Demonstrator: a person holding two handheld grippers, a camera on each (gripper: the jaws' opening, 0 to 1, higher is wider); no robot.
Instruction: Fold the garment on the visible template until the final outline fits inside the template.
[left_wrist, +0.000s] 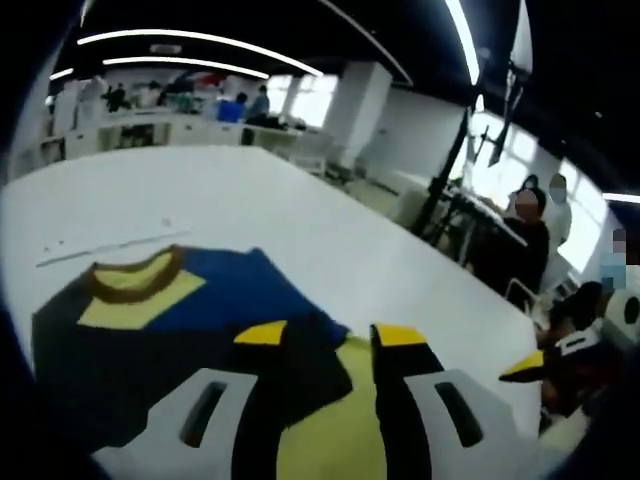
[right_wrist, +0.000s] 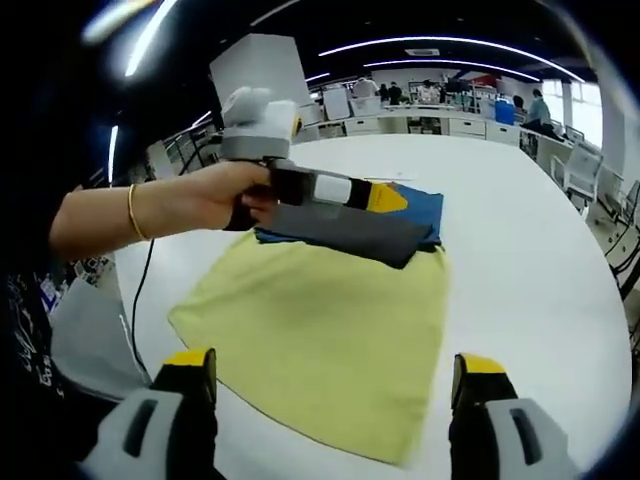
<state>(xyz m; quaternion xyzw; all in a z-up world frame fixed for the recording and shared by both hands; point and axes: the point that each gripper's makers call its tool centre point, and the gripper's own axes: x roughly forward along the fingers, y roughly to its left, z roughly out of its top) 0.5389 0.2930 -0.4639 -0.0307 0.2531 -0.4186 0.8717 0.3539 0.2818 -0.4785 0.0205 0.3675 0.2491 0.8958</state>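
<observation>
The garment lies on the white table (right_wrist: 530, 250), with a wide pale yellow part (right_wrist: 320, 330) spread flat and a dark grey and blue folded part (right_wrist: 350, 232) at its far end. In the left gripper view the garment (left_wrist: 150, 330) shows a brown collar (left_wrist: 135, 272), a yellow panel, and blue and dark cloth. My left gripper (left_wrist: 330, 335), seen in a hand as the left gripper (right_wrist: 340, 192), hovers over the dark fold with jaws apart. My right gripper (right_wrist: 335, 362) stands open above the near edge of the yellow part. A yellow tip of the right gripper (left_wrist: 525, 365) shows at the right.
A faint line of marks (left_wrist: 100, 245) runs on the table (left_wrist: 330, 240) beyond the collar. People stand by a tripod (left_wrist: 450, 180) past the table's right edge. A black cable (right_wrist: 140, 300) hangs off the near left edge. Desks and chairs (right_wrist: 580, 170) fill the background.
</observation>
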